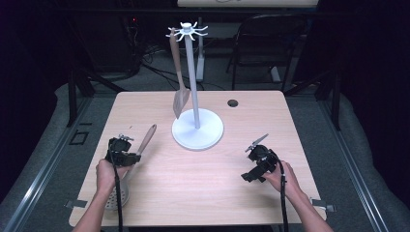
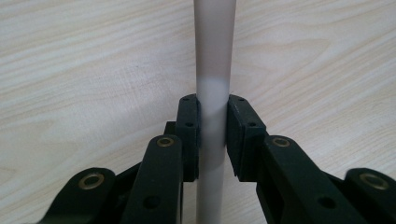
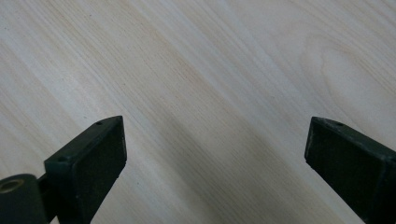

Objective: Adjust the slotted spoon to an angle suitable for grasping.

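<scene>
Evidently, a skimmer at the desk's eight o'clock is being clamped at its handle by the left claw, for hanging on the rack; the right claw is being held apart, idle.

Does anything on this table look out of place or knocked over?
Nothing is spilled or broken. One spatula hangs on the white stand, while a skimmer lies flat at the table's near left edge, its handle clamped in the left gripper.
</scene>
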{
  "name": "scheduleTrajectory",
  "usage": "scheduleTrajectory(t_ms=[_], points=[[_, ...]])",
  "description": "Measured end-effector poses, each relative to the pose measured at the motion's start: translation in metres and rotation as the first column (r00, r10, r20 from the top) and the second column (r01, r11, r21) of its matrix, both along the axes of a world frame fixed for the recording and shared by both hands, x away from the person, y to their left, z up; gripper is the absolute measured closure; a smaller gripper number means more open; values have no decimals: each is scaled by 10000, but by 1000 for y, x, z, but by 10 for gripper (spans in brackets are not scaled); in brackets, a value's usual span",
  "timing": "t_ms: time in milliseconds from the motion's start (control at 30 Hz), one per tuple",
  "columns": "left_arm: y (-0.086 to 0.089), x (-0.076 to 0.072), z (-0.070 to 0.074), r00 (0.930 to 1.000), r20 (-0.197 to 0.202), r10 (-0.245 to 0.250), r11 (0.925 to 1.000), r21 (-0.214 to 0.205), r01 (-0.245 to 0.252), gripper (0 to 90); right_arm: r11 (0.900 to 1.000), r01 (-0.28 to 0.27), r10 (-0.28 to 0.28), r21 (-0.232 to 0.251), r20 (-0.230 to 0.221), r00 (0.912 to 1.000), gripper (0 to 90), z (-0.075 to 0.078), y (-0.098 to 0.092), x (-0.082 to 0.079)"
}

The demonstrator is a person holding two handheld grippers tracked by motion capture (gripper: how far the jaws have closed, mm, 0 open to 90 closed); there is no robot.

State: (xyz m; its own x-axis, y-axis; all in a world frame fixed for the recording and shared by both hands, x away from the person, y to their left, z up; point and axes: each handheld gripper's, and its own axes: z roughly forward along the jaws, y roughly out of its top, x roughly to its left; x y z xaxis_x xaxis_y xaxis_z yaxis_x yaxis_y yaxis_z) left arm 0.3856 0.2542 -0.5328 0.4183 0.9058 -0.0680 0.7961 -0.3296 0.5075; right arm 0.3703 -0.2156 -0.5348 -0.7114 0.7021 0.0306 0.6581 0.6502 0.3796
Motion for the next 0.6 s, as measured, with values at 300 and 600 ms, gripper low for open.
scheduleTrajectory(t_ms=[300, 600], points=[[-1, -4, 6, 9994, 343, -44, 10000, -84, 47, 763, 10000, -4, 4, -20, -33, 10000, 51, 0, 0, 0], [2, -7, 11, 9970, 770, 84, 9992, -390, -55, 763, 10000, 4, -4, -92, -20, 10000, 52, -1, 1, 0]])
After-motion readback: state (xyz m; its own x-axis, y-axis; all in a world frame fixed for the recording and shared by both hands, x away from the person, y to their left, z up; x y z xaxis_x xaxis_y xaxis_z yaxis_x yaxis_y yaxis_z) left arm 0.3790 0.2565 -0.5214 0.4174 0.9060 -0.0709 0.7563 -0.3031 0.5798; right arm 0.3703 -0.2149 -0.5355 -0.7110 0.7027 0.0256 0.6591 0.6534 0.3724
